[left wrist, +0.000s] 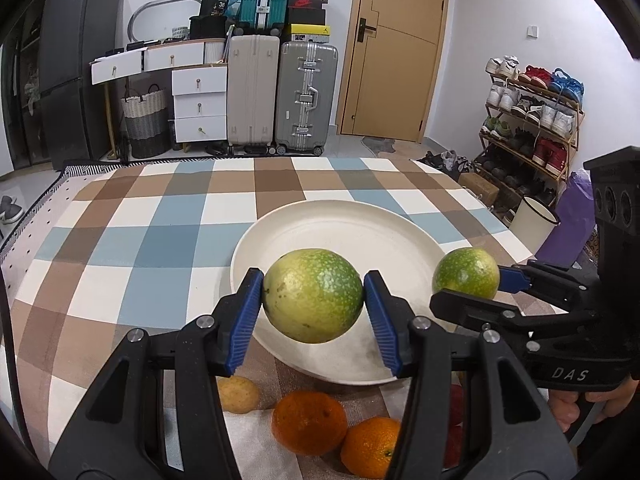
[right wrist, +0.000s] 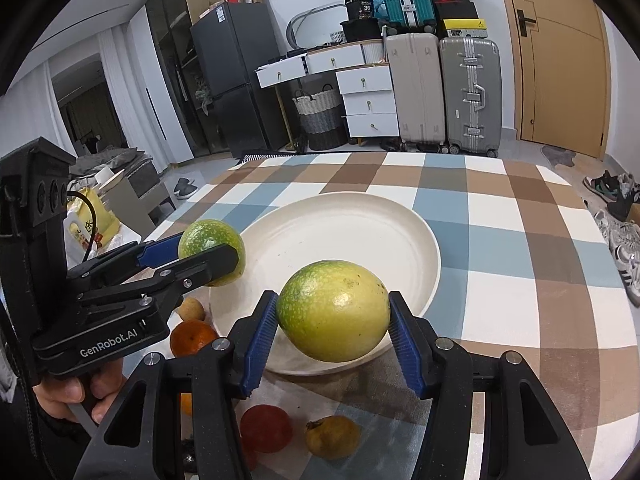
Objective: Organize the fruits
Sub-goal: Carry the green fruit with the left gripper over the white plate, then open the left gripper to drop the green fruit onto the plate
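Your left hand-held gripper [left wrist: 313, 300] is clamped on a green-yellow fruit [left wrist: 313, 295]; both blue pads press its sides, and the fruit hangs above the near rim of the white plate [left wrist: 352, 224]. Your right hand-held gripper [right wrist: 333, 316] is likewise clamped on a second green-yellow fruit [right wrist: 333, 310], held over the near part of the same plate. In the left wrist view the right hand-held gripper enters from the right edge with its fruit beside the plate's right rim. In the right wrist view the left hand-held gripper enters from the left, its fruit at the plate's left rim. Your hand [right wrist: 76, 394] grips the left handle.

The plate is otherwise bare and rests on the checked tabletop [left wrist: 160, 240]. On the tabletop, nearer to you than the plate, lie two oranges [left wrist: 309, 423], a small yellowish fruit [left wrist: 239, 394], a red fruit [right wrist: 266, 428] and a brownish-yellow fruit [right wrist: 332, 436]. Suitcases [left wrist: 306, 96] and a wooden door [left wrist: 396, 48] stand beyond the tabletop.
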Motion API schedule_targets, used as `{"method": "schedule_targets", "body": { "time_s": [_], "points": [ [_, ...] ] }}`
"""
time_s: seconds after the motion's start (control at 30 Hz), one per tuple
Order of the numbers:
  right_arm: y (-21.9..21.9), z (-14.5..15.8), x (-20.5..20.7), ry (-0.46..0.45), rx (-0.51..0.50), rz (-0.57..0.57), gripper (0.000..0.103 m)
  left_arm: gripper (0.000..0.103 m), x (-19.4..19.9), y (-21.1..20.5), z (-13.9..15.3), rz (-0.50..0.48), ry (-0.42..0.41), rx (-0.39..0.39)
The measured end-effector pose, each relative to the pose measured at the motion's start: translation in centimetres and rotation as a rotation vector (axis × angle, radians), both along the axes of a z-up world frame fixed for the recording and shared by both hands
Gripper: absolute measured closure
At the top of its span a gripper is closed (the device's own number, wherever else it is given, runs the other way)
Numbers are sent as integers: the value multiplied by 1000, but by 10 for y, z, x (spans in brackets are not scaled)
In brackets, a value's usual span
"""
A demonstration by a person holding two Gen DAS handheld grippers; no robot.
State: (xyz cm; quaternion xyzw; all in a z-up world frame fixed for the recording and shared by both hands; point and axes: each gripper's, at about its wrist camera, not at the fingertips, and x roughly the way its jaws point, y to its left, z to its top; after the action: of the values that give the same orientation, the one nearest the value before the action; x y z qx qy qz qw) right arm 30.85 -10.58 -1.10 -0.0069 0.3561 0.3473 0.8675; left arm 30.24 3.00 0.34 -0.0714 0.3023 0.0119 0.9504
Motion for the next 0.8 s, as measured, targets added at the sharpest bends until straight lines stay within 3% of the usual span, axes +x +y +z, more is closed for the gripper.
{"method": "schedule_targets", "body": {
  "time_s": [0.57, 0.8],
  "points": [
    [4, -16, 14, 43, 5, -11, 48, 54, 11, -5, -17, -33, 50, 12],
    [2, -14, 11, 37, 16, -11, 47, 54, 8, -6, -16, -28, 35, 29]
  ]
}}
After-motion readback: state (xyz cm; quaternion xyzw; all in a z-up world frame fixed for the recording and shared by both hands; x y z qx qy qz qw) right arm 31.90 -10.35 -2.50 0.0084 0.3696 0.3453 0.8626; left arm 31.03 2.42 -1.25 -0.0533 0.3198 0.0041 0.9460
